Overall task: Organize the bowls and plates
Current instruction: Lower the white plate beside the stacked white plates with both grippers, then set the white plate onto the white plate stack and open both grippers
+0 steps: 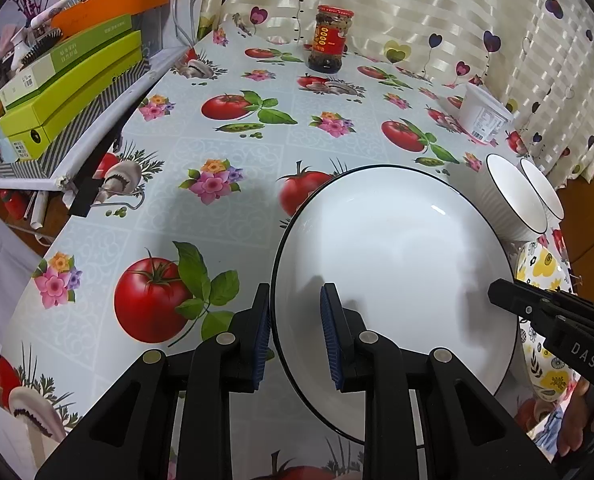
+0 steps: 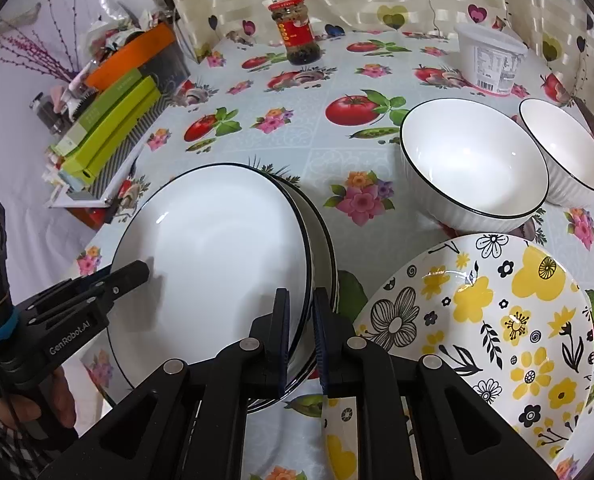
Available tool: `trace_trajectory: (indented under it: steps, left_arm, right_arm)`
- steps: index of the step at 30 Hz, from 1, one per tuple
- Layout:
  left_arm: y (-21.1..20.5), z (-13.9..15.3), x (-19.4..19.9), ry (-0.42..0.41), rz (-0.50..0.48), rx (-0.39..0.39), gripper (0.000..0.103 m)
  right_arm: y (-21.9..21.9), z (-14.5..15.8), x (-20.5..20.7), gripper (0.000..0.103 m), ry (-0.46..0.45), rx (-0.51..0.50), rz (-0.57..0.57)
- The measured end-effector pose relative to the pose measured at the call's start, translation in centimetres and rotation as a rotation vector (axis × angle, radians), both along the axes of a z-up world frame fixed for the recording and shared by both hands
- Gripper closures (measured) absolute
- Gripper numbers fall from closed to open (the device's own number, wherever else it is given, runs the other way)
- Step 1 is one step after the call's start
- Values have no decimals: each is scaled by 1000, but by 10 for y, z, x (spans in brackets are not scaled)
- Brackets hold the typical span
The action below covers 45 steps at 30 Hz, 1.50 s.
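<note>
Both claws, left (image 1: 295, 334) and right (image 2: 299, 338), are clenching opposite rims of the top plate (image 2: 217, 256), seating it on the stack; beside that stack, the floral plate (image 2: 493, 332) and two bowls (image 2: 473, 164) are waiting unstacked.

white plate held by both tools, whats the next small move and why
Probably lower the white plate straight down onto the stack of white plates under it, then release. The left tool and right tool each pinch its rim on opposite sides, and the stack's rims peek out just beneath its right edge, so it looks nearly aligned already.
</note>
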<state>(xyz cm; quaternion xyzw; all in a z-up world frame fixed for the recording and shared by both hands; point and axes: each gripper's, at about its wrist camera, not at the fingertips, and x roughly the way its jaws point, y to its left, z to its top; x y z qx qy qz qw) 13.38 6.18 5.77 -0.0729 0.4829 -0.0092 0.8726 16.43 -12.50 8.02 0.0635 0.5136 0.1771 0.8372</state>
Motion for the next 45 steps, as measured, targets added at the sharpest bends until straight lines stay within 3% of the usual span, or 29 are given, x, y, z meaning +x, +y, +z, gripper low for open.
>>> trace_trajectory:
  steps: [9,26,29,33,45]
  left_arm:
    - [-1,0,-1,1,1,-3,79]
    - [-1,-4,-2,10,-13,-12,79]
    - [-6,-3,-4,3,-22,14,79]
    - [-8,-4,-3,6,-22,12,79]
    - [-7,-3,-3,-1,-21,12,79]
  right_arm:
    - [-3,-1,0,89,4,31,-13]
    - [8,5,-10,88,-52,-73,-9]
    - [10,5,-13,80,-71,-123,-12]
    - [4,4,-10,80,-60,-79,-25]
    - [10,4,-18,80,-103,-106,-36]
